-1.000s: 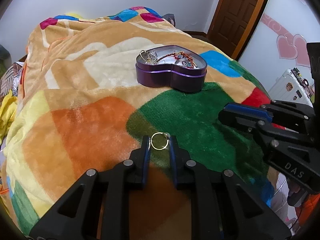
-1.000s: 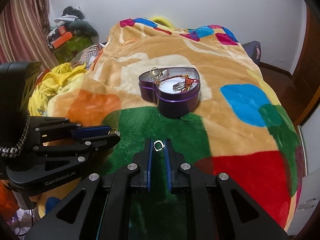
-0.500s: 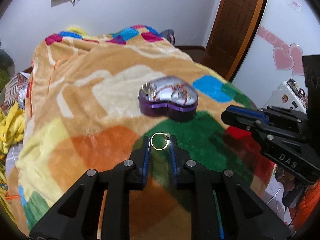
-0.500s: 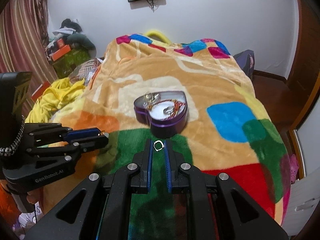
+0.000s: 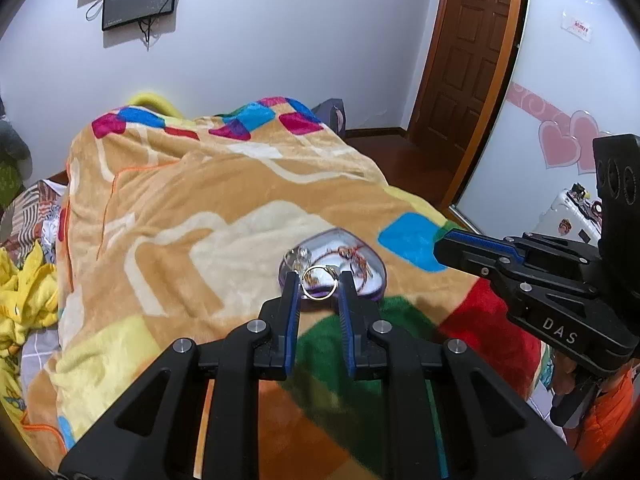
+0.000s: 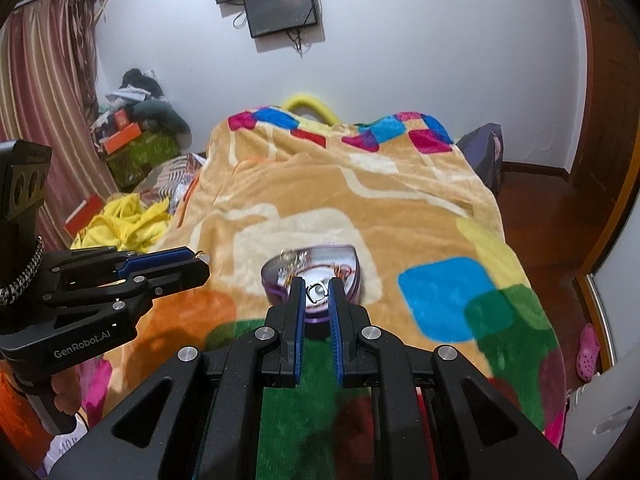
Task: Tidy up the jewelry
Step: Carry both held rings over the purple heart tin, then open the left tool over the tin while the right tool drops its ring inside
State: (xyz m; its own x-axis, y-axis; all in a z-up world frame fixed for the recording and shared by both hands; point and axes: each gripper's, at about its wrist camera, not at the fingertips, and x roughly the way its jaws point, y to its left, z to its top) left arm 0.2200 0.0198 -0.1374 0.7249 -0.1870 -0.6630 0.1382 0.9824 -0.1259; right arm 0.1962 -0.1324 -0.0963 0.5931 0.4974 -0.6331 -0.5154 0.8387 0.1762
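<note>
My left gripper (image 5: 319, 285) is shut on a thin gold ring (image 5: 319, 286), held up in front of the purple heart-shaped tin (image 5: 372, 268) on the bed. My right gripper (image 6: 316, 291) is shut on a small silver ring (image 6: 316, 292), also held before the tin (image 6: 354, 276). The tin is open and holds several chains and other pieces. Each gripper shows in the other's view: the right one (image 5: 444, 246) at the right, the left one (image 6: 202, 262) at the left. Both hover above the blanket, short of the tin.
The bed carries a patchwork fleece blanket (image 5: 180, 208). A yellow cloth pile (image 6: 124, 220) and boxes lie on the left side of the bed. A brown door (image 5: 468, 60) stands at the right. A screen (image 6: 280, 8) hangs on the far wall.
Both grippers have risen and tilted up with their rings held; the tin now appears smaller and lower, right behind the fingertips.
</note>
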